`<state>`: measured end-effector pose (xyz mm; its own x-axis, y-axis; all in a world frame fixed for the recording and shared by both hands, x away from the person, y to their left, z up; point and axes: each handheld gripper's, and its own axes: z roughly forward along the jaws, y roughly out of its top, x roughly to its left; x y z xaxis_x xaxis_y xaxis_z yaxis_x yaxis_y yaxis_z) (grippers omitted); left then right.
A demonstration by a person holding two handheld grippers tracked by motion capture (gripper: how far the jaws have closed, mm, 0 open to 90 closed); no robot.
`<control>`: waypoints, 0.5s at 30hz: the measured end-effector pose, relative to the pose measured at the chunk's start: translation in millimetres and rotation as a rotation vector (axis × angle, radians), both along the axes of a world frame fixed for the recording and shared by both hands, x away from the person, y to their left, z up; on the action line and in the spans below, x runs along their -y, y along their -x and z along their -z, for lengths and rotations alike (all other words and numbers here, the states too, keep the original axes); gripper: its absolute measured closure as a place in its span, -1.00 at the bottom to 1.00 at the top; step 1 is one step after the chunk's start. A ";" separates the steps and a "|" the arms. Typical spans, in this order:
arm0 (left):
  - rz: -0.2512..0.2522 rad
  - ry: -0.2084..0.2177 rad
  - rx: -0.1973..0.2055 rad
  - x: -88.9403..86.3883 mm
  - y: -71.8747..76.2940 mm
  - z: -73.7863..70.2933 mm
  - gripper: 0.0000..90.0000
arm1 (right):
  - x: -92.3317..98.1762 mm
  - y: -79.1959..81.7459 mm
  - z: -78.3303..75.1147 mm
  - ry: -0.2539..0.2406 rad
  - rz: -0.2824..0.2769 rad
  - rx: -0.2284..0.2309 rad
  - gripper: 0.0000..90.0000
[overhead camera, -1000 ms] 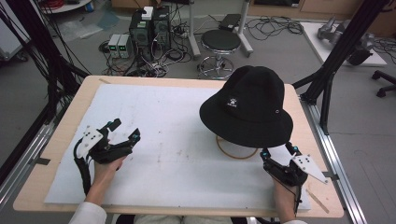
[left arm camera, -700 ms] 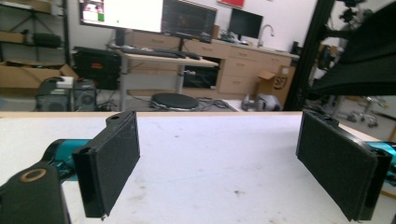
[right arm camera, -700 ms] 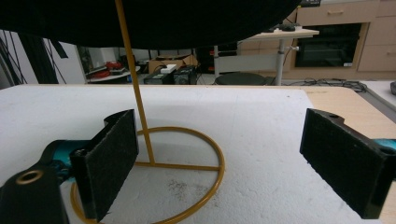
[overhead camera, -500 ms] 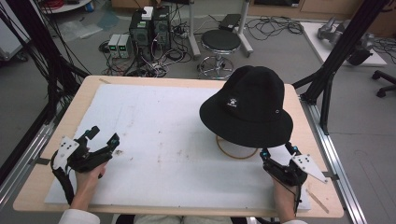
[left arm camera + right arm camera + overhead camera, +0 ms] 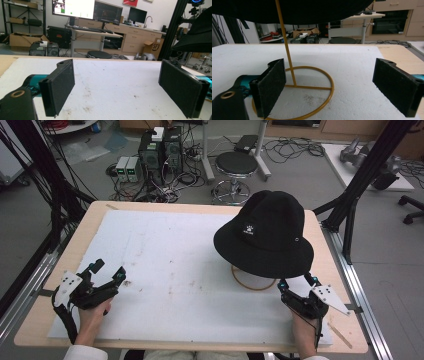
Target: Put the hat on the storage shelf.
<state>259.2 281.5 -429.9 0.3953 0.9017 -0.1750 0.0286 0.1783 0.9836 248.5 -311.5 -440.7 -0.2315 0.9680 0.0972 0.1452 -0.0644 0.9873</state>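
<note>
A black bucket hat [image 5: 267,232] with a small white emblem rests on a thin gold wire stand [image 5: 252,282], right of the table's middle. The stand's ring base [image 5: 294,98] and upright rod show in the right gripper view, under the hat's brim [image 5: 294,10]. My right gripper [image 5: 296,283] sits open just in front of the stand, holding nothing. My left gripper [image 5: 107,270] rests open at the near left of the white foam board [image 5: 165,265], also holding nothing. The hat's brim [image 5: 197,35] appears at the upper right of the left gripper view.
The foam board covers a wooden table [image 5: 95,215] with metal rails along both sides. Behind the table stand a black stool [image 5: 235,167], computer boxes [image 5: 160,145] and loose cables. A black frame post [image 5: 360,180] rises at the back right corner.
My left gripper has drawn back to the left and toward the table's near edge, then edged slightly right again. The right gripper and the hat have stayed put.
</note>
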 end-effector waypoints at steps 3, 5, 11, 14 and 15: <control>-0.003 0.007 -0.003 -1.4 0.5 0.1 -0.69 | -0.2 0.4 -0.1 -0.001 0.002 -0.002 -0.76; -0.006 0.011 -0.003 -2.3 0.2 0.3 -0.69 | -0.1 0.4 0.0 0.000 0.001 -0.005 -0.76; -0.002 0.011 -0.011 -2.1 -1.4 1.2 -0.69 | 0.6 0.4 0.7 -0.011 0.001 -0.017 -0.76; 0.006 0.010 -0.013 -0.7 -1.6 1.5 -0.69 | 2.2 0.4 1.4 -0.025 0.005 -0.024 -0.76; 0.010 0.009 -0.013 -0.3 -1.7 1.6 -0.69 | 3.1 0.4 1.6 -0.026 0.007 -0.022 -0.76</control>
<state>260.9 281.7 -431.5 0.4018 0.8962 -0.1880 0.0428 0.1867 0.9815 248.1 -314.6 -442.3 -0.2224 0.9666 0.1273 0.1666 -0.0910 0.9818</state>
